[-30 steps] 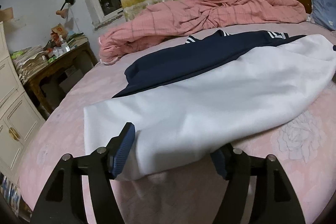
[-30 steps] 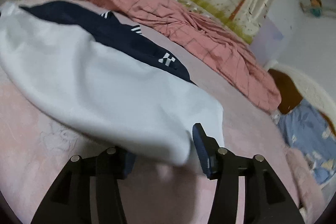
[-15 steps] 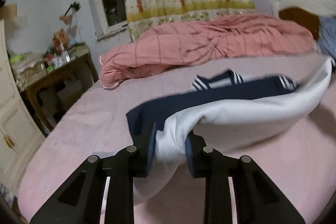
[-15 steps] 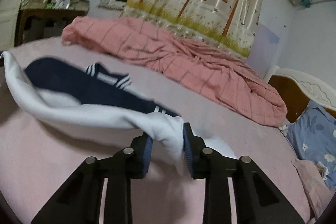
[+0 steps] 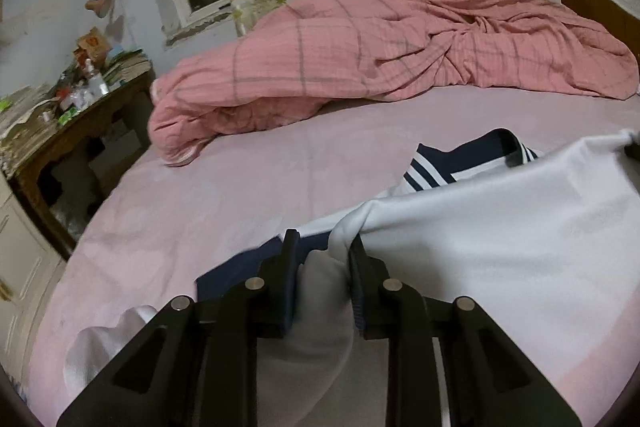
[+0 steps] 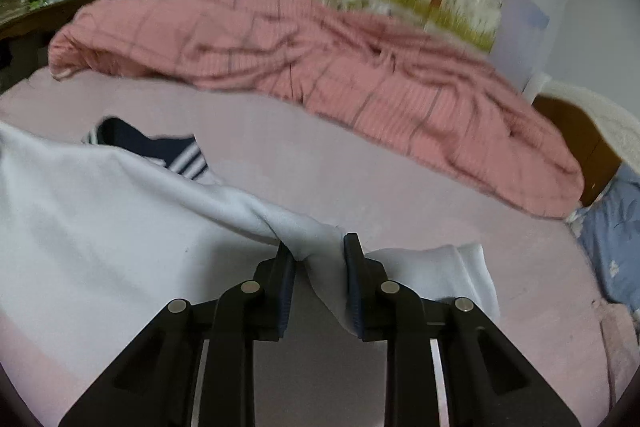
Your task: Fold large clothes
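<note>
Both grippers clamp the white garment above the pink bed.

The left gripper pinches a bunch of the white garment, its jaws narrow and closing on the cloth; the right gripper does likewise at lower centre of its frame. The cloth stretches between them over the bed, its navy striped collar showing behind. A pink quilt lies across the upper frame.

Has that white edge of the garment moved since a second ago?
Yes. The white edge, pinched in the left gripper, has been carried over the navy part toward the pink quilt.
</note>
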Demonstrator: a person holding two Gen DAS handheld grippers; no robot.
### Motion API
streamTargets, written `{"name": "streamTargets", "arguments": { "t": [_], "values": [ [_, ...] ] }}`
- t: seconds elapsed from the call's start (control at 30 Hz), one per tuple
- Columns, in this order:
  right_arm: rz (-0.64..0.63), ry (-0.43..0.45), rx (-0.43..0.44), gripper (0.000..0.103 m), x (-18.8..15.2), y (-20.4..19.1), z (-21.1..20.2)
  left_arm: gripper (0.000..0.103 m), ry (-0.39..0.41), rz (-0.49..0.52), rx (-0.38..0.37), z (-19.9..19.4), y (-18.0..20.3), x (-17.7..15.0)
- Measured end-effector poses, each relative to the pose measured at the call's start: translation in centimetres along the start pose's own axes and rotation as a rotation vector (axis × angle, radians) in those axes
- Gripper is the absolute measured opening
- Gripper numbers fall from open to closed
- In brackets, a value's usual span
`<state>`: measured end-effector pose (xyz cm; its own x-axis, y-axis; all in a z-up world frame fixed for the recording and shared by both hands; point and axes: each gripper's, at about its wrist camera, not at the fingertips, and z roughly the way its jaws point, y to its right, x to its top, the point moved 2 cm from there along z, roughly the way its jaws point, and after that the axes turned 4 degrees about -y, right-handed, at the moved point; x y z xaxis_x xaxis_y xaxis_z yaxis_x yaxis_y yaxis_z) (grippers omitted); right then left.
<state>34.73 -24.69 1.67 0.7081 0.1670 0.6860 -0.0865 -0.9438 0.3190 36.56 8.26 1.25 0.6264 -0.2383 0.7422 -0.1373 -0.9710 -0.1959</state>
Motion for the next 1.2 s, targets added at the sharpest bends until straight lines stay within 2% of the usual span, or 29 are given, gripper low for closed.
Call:
{"name": "streamTargets", "arguments": {
  "t": [0.1, 0.23, 0.33, 0.4, 0.47, 0.53, 0.6, 0.73, 0.8, 0.9, 0.97, 1.07, 1.13, 1.2],
  "values": [
    [0.011, -0.013, -0.011, 0.025, -0.8, -0.2, 1.6, 0.022, 0.009, 0.016, -0.013, 1.9, 0.5, 0.5],
    [0.024, 0.011, -0.009, 0.026, -1.2, -0.2, 3.2, 0.023, 0.012, 0.039, 0.018, 3.5, 1.1, 0.0],
    [0.024, 0.034, -0.001, 0.027, -1.5, -0.1, 3.1, 0.037, 0.109, -0.019, -0.001, 2.4, 0.1, -0.5],
    [0.023, 0.055, 0.0, 0.028, -1.6, -0.1, 2.5, 0.052, 0.166, -0.055, 0.01, 1.1, -0.7, -0.6],
    [0.025, 0.074, 0.001, 0.035, -1.6, 0.1, 2.0, 0.054, 0.198, -0.08, 0.035, -0.2, -1.4, -0.7],
    [0.025, 0.079, -0.008, 0.058, -1.6, 0.3, 1.5, 0.06, 0.219, -0.124, 0.002, -1.5, -2.1, -0.9],
    [0.028, 0.092, -0.005, 0.071, -1.6, 0.7, 0.7, 0.067, 0.232, -0.149, -0.027, -2.7, -2.6, -1.0],
    [0.09, 0.1, 0.012, 0.081, -1.8, 2.3, -1.7, 0.075, 0.278, -0.153, -0.032, -5.8, -2.7, -1.4],
    [0.139, 0.126, 0.031, 0.085, -1.9, 3.4, -3.4, 0.088, 0.301, -0.175, -0.054, -7.5, -2.9, -1.8],
    [0.202, 0.157, 0.059, 0.085, -2.2, 4.7, -5.9, 0.095, 0.328, -0.199, -0.101, -10.0, -3.2, -2.5],
    [0.236, 0.155, 0.135, 0.085, -2.5, 5.4, -7.3, 0.101, 0.321, -0.187, -0.133, -10.9, -3.1, -2.6],
    [0.236, 0.103, 0.283, 0.085, -2.7, 5.5, -8.1, 0.102, 0.285, -0.149, -0.161, -11.7, -2.7, -2.5],
    [0.228, 0.058, 0.337, 0.085, -3.0, 5.2, -7.9, 0.102, 0.201, -0.141, -0.162, -11.3, -2.5, -2.3],
    [0.216, -0.012, 0.368, 0.085, -3.5, 4.7, -7.0, 0.102, 0.078, -0.167, -0.181, -10.0, -2.6, -2.4]
  ]
}}
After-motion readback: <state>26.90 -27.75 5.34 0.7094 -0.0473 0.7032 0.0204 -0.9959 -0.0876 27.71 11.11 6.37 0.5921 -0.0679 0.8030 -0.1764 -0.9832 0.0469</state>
